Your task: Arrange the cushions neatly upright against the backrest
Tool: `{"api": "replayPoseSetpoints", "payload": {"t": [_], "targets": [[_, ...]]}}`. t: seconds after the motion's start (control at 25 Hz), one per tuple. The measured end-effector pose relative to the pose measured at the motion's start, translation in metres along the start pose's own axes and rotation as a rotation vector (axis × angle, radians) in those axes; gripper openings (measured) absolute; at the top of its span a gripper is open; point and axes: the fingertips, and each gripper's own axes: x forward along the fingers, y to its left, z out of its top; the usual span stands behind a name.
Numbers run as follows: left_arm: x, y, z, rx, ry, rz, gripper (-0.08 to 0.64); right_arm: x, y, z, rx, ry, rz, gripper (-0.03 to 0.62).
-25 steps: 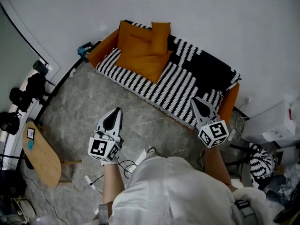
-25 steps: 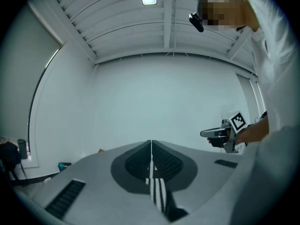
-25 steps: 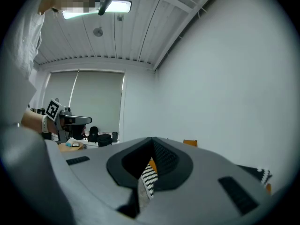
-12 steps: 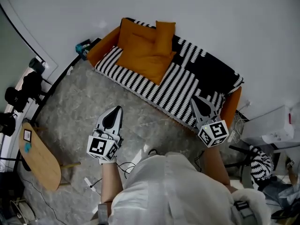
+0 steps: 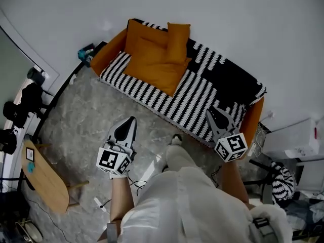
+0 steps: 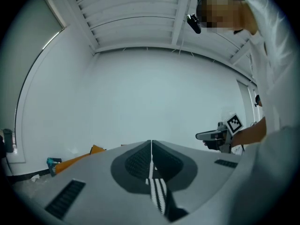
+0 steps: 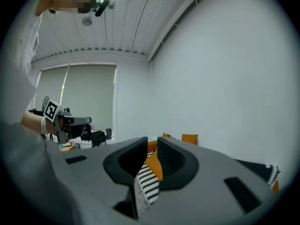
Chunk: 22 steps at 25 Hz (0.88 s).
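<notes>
Approach stage: left gripper (image 5: 129,121) fingers pressed together, empty; right gripper (image 5: 212,112) fingers just opening slightly, empty. Next: reach orange cushions (image 5: 152,61), prop against backrest (image 5: 208,58).

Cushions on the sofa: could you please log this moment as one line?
phase: before grasp | left hand-held gripper: shut, empty | right hand-held gripper: jaws just opening, empty | cushions: untouched on sofa

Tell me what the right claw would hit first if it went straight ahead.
Probably the sofa's striped cover, with the flat orange cushion just beyond; depth is unclear. The right claw holds nothing, and its jaws have just been opening.
</notes>
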Motion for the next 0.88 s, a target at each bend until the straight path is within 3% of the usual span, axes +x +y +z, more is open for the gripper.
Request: {"api": "replayPoseSetpoints", "payload": {"t": [0.48,0.88], "targets": [[0.146,0.089,0.008,0.037,0.040,0.005,0.018,0.140,-0.095,0.020,0.002,0.005,0.033,0.094],[0.254,0.122,0.004,0.026,0.060,-0.083,0.021,0.209,-0.138,0.017,0.024,0.061,0.032,0.107]]}}
